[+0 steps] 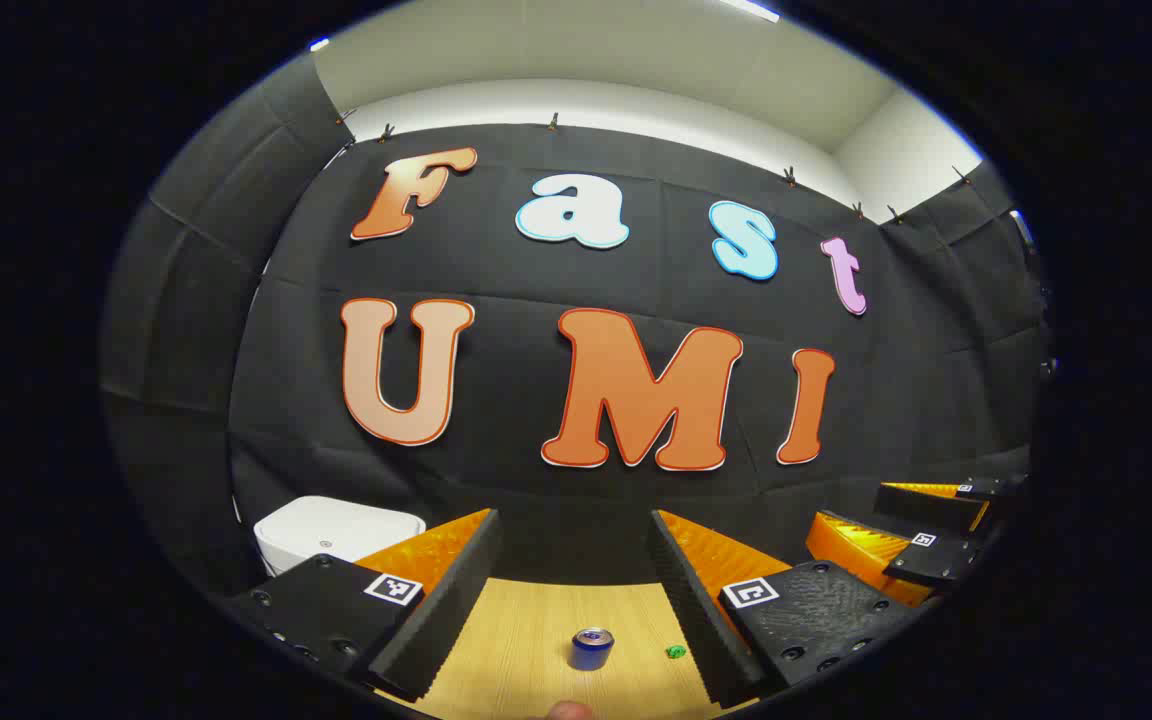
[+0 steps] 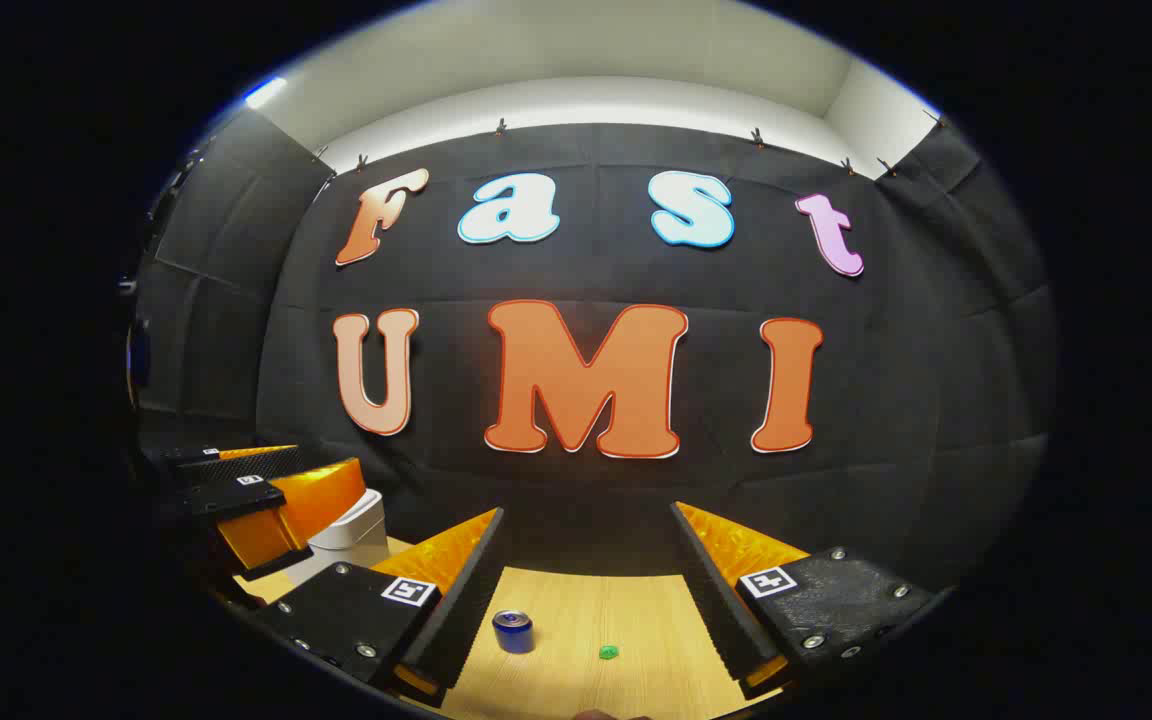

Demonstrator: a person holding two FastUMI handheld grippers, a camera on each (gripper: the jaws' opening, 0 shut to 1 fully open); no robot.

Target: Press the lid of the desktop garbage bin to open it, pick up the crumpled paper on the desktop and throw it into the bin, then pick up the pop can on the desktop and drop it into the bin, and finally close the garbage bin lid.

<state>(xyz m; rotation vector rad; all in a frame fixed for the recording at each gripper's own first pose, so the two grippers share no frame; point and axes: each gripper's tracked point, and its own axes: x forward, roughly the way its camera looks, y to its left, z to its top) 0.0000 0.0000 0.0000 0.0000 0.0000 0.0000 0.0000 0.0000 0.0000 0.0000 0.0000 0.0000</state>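
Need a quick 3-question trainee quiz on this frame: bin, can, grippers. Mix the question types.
1. True or false: the bin lid is open.
2. Multiple choice: the pop can is A) upright on the table, B) lying on its side, C) held by a gripper.
3. Fill in: both the left gripper and the right gripper are ____ and hold nothing.

Key: 1 false, the lid is down. 2 A. 3 open.
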